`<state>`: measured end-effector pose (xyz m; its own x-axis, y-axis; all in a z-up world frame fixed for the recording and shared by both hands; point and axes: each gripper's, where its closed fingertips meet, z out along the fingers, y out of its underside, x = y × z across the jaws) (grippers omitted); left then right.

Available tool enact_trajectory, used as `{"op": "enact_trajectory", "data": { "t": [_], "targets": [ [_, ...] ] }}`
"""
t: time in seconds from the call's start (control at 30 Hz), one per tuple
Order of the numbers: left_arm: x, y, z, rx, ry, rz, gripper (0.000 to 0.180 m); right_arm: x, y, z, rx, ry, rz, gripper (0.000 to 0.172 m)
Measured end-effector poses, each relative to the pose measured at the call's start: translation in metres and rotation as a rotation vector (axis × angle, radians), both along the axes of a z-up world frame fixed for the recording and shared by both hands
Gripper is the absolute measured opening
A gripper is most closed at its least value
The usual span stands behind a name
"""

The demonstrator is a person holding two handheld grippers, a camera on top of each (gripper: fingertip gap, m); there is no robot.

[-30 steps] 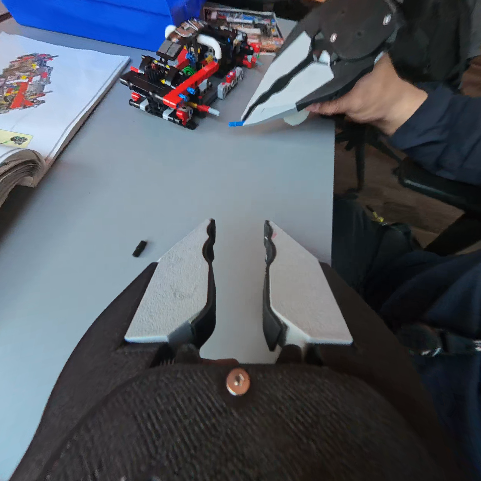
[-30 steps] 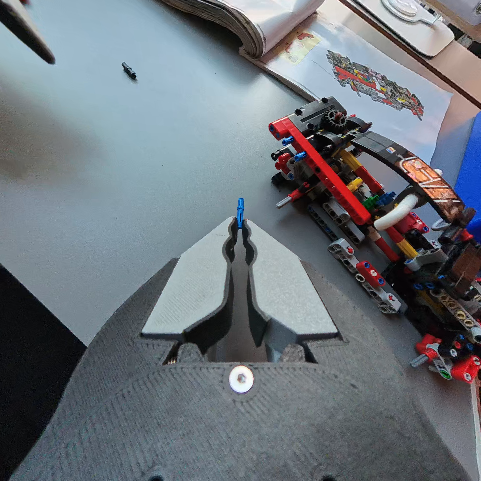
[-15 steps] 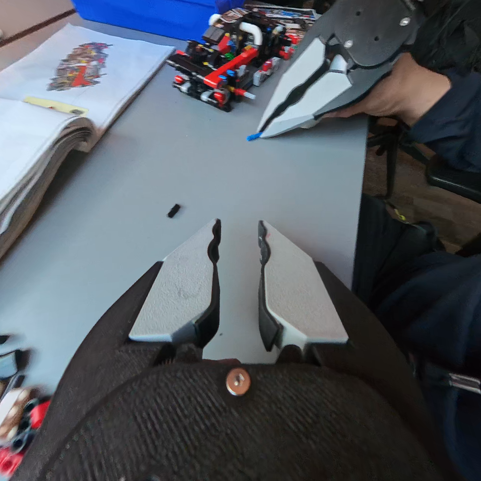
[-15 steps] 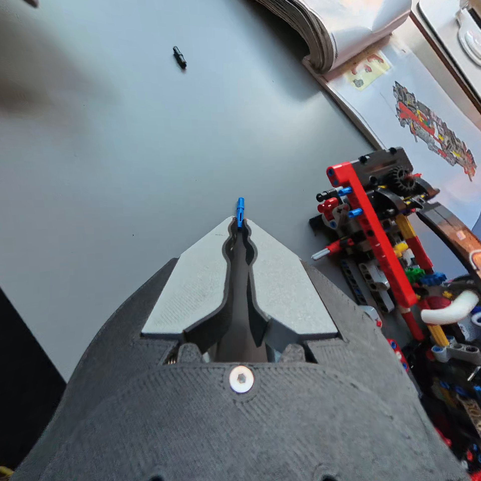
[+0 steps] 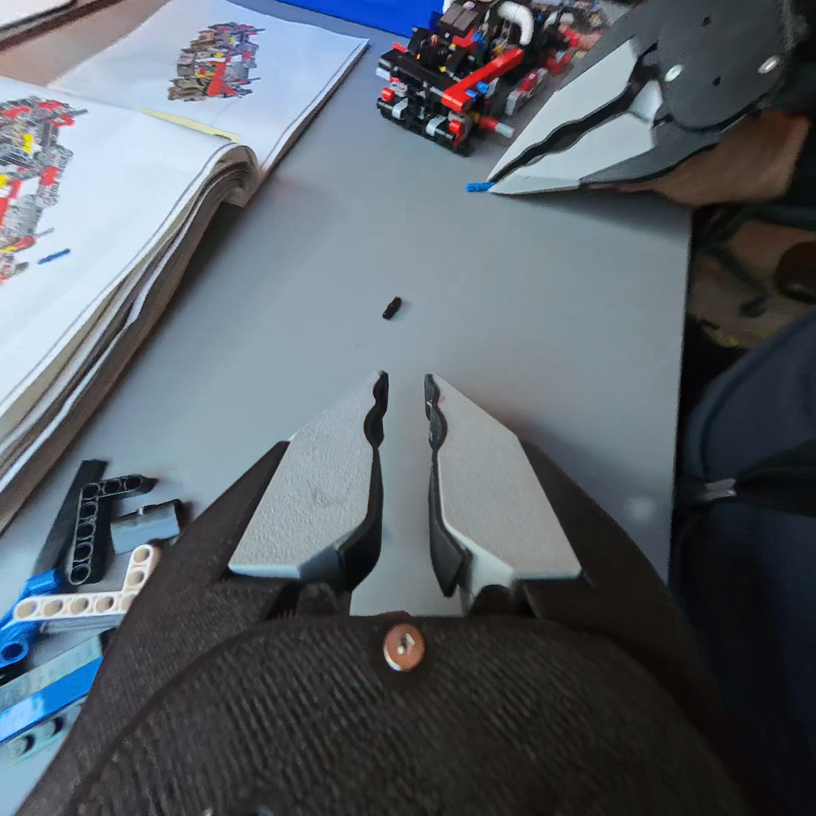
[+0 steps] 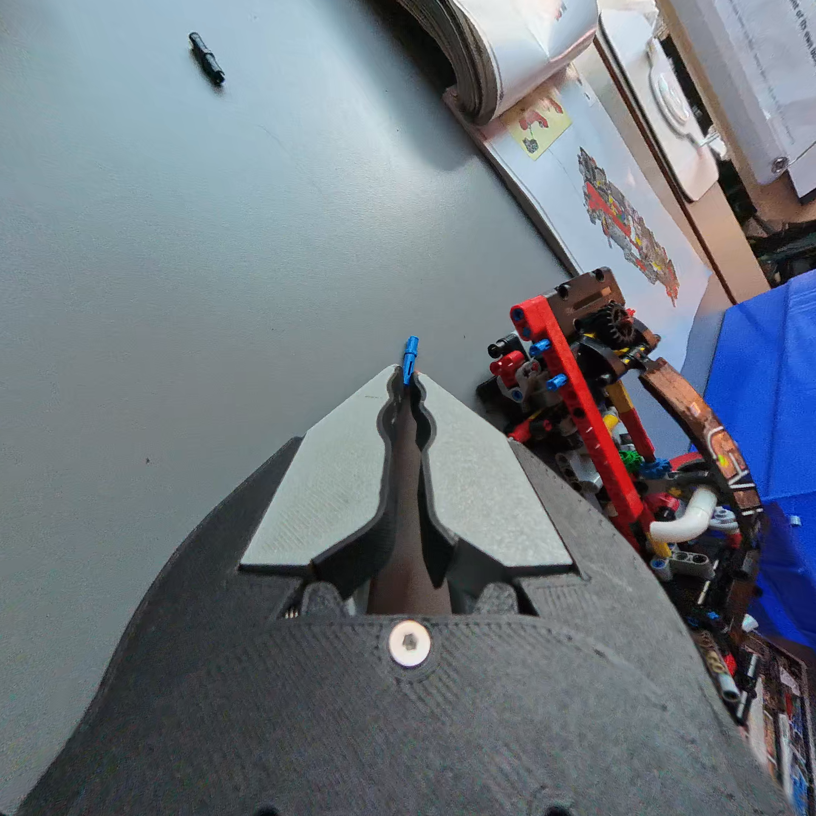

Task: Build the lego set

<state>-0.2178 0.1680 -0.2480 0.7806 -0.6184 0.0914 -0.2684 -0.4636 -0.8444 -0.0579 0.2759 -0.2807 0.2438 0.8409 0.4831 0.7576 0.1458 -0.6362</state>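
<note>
My left gripper (image 5: 404, 379) hovered low over the plain grey worktop (image 5: 530, 309) with its jaws narrowly parted and nothing between them. A short black plastic connector pin (image 5: 391, 307) lay loose just ahead of its tips, apart from them. Loose perforated building beams in black, cream and blue (image 5: 88, 552) sat to its left, near its body, beside a thick open instruction booklet (image 5: 110, 198).

My right gripper (image 6: 408, 375) was closed on a small blue plastic pin (image 6: 409, 360), pinched at one end so most of it stuck out forward, free for insertion, I judged. A half-built red and black brick vehicle (image 6: 618, 441) stood just to its right.
</note>
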Motion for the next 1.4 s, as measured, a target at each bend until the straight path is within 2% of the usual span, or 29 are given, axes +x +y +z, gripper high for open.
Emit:
{"op": "enact_trajectory", "data": {
  "t": [0.13, 0.23, 0.4, 0.5, 0.57, 0.67, 0.8, 0.83, 0.9, 0.97, 1.07, 1.13, 1.2, 1.4],
  "targets": [
    [0.0, -0.002, 0.007, 0.017, -0.055, -0.01, 0.017, -0.001, -0.003, 0.001, 0.113, -0.036, 0.023, 0.0],
    [0.004, -0.003, 0.007, 0.035, -0.031, -0.015, 0.017, 0.0, -0.006, 0.003, 0.107, -0.02, 0.029, 0.0],
    [0.029, 0.003, 0.005, 0.022, 0.0, -0.028, 0.019, 0.002, -0.008, 0.019, 0.066, 0.097, 0.017, 0.0],
    [0.048, 0.008, 0.019, 0.058, 0.063, -0.023, 0.022, 0.006, -0.007, 0.034, 0.032, 0.213, 0.001, 0.0],
    [0.069, 0.013, 0.026, 0.029, 0.061, -0.053, 0.026, 0.014, -0.006, 0.041, -0.014, 0.284, -0.039, 0.0],
    [0.088, 0.043, 0.029, -0.001, 0.076, -0.06, 0.031, 0.027, -0.009, 0.048, -0.106, 0.376, -0.093, 0.0],
    [0.11, 0.096, 0.039, -0.093, 0.053, -0.176, 0.041, 0.04, -0.017, 0.049, -0.201, 0.426, -0.104, 0.0],
    [0.118, 0.11, 0.046, -0.101, 0.02, -0.221, 0.043, 0.043, -0.017, 0.051, -0.189, 0.439, -0.11, 0.0],
    [0.131, 0.14, 0.052, -0.164, -0.041, -0.281, 0.063, 0.046, -0.017, 0.053, -0.184, 0.455, -0.113, 0.0],
    [0.143, 0.161, 0.051, -0.242, -0.093, -0.363, 0.064, 0.045, -0.017, 0.049, -0.204, 0.439, -0.112, 0.0],
    [0.157, 0.189, 0.055, -0.327, -0.219, -0.405, 0.068, 0.045, -0.016, 0.046, -0.199, 0.411, -0.111, 0.0],
    [0.162, 0.199, 0.054, -0.366, -0.254, -0.422, 0.068, 0.047, -0.014, 0.041, -0.198, 0.373, -0.119, 0.0],
    [0.164, 0.203, 0.044, -0.392, -0.215, -0.435, 0.067, 0.051, -0.011, 0.033, -0.225, 0.328, -0.128, 0.001],
    [0.172, 0.187, 0.018, -0.489, -0.162, -0.489, 0.064, 0.053, -0.012, 0.021, -0.349, 0.297, -0.125, 0.001]
  ]
}}
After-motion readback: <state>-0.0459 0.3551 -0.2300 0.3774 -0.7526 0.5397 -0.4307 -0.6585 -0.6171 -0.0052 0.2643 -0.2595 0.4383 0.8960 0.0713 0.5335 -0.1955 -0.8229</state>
